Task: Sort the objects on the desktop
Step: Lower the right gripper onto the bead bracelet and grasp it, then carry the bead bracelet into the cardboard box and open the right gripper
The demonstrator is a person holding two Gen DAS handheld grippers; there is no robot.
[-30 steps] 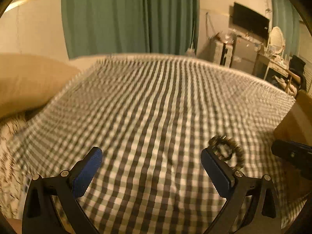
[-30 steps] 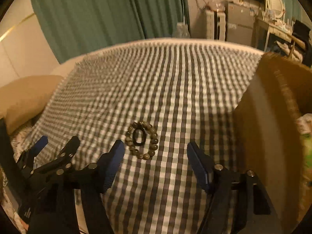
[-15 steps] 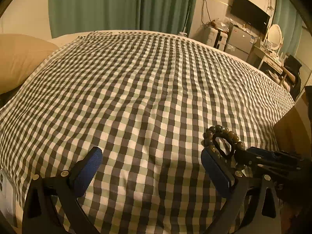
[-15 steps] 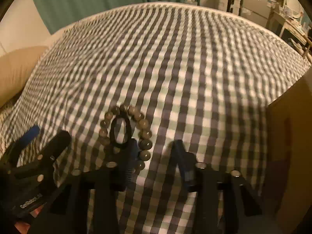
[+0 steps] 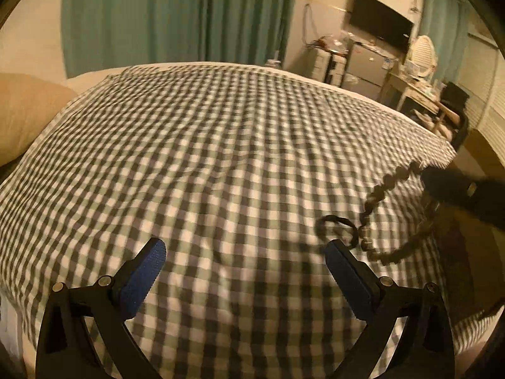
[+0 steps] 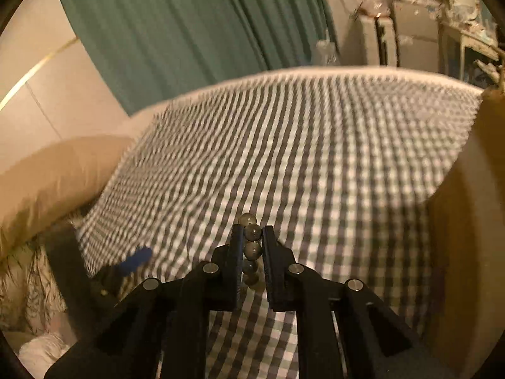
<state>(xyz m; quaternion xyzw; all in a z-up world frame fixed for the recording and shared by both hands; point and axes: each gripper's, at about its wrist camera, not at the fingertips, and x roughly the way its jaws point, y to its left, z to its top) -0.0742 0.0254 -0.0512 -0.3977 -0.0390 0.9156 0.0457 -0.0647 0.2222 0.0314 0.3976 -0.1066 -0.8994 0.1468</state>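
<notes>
On the far left, a tan pillow lies at the edge of a bed covered by a green, grey and white checked cloth. Green curtains hang behind the bed.

In the left wrist view, the left gripper hovers low over the cloth with its two blue-padded fingers spread wide apart and nothing between them. Just past its right finger, a thin black hair tie lies flat on the cloth as a small loop.

To the right of the hair tie, a bracelet of round dark beads hangs in a blurred loop, raised off the cloth. Its upper end meets the dark, blurred tip of the right gripper coming in from the right edge.

The right wrist view shows that gripper up close: its two fingers are drawn nearly together and pinch the bead bracelet, with a column of beads showing in the narrow gap.

Farthest right, the brown wall of a cardboard box stands on the bed.
</notes>
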